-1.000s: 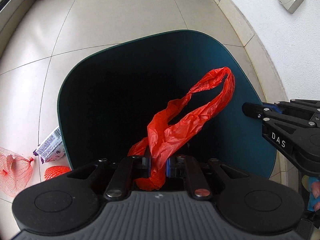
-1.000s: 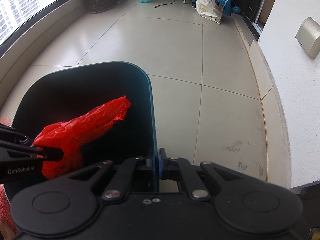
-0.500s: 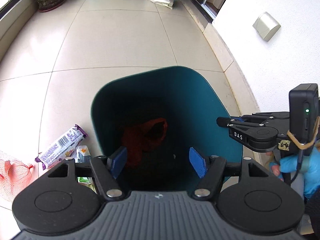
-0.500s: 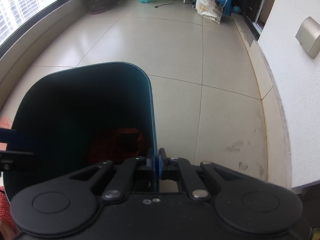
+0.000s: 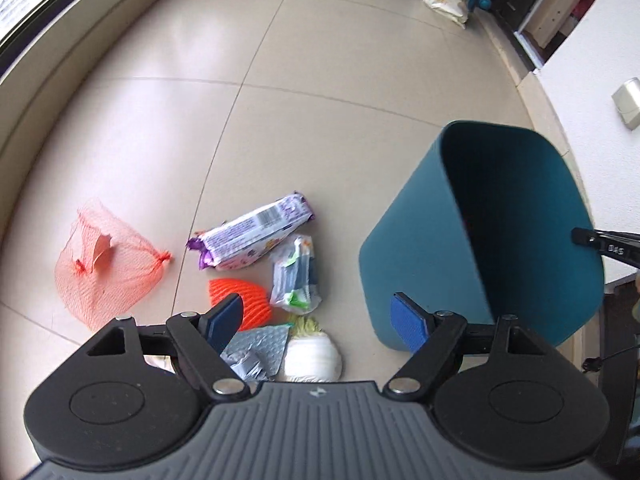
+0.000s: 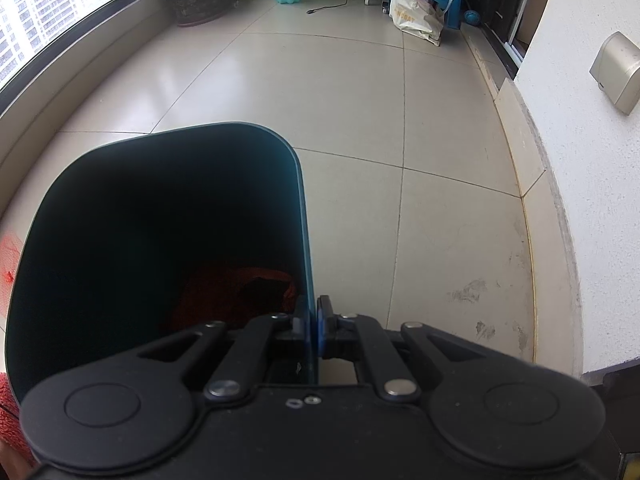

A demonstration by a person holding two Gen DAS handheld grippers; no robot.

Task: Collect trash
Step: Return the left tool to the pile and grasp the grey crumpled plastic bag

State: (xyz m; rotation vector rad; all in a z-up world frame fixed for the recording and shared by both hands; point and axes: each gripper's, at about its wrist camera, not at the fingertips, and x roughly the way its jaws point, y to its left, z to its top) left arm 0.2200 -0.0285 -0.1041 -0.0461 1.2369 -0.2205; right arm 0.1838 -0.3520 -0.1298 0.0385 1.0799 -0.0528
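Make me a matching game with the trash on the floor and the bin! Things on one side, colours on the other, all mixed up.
Things:
1. bin
2. net bag
3. wipes packet
4. crumpled bag in the bin

Colours:
A. red
B. purple and white
C. teal
D. pale orange

Pairs: 1-C, 2-D, 3-B, 4-A
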